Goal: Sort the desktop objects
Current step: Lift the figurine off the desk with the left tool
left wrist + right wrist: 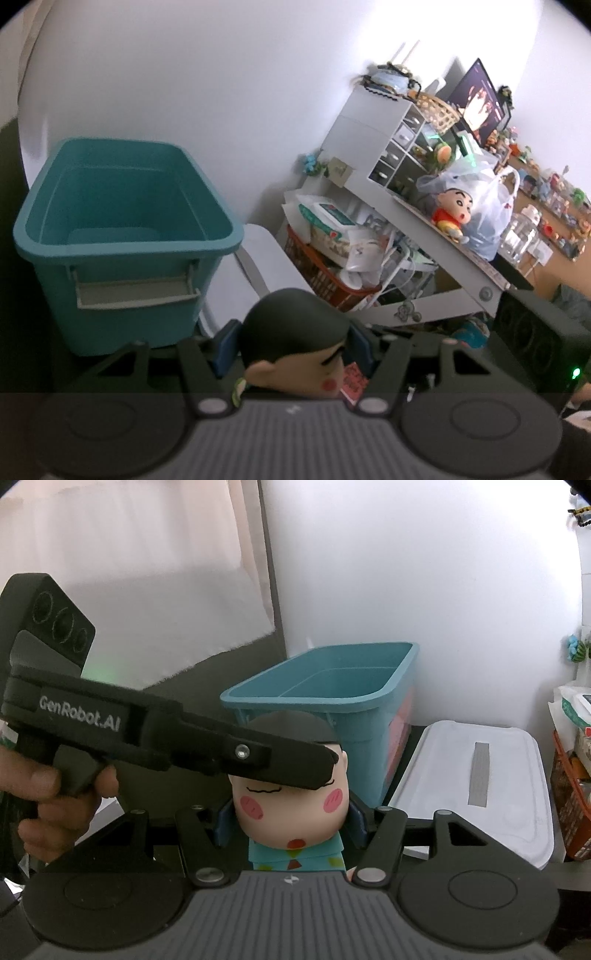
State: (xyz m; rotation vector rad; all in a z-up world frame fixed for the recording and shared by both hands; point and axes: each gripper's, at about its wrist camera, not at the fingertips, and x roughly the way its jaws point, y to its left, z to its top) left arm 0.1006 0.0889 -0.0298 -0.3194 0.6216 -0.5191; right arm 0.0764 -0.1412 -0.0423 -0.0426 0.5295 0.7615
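Observation:
A cartoon boy figurine (pixel 291 805) with black hair, pink cheeks and a teal shirt sits between both grippers. My right gripper (pixel 291 819) is shut on its head from the sides. My left gripper (pixel 295 343) is also shut on the figurine's head (pixel 295 343); it shows in the right wrist view (pixel 280 764), reaching in from the left across the figurine's forehead. An empty teal plastic bin (pixel 125 236) stands on the floor just ahead and to the left; in the right wrist view the bin (pixel 332 690) is directly behind the figurine.
A white bin lid (pixel 476 786) lies flat to the right of the bin. A red basket (pixel 325 273) full of packets and a white shelf unit (pixel 388 147) with toys and a plastic bag (pixel 480 206) stand at right. White wall behind.

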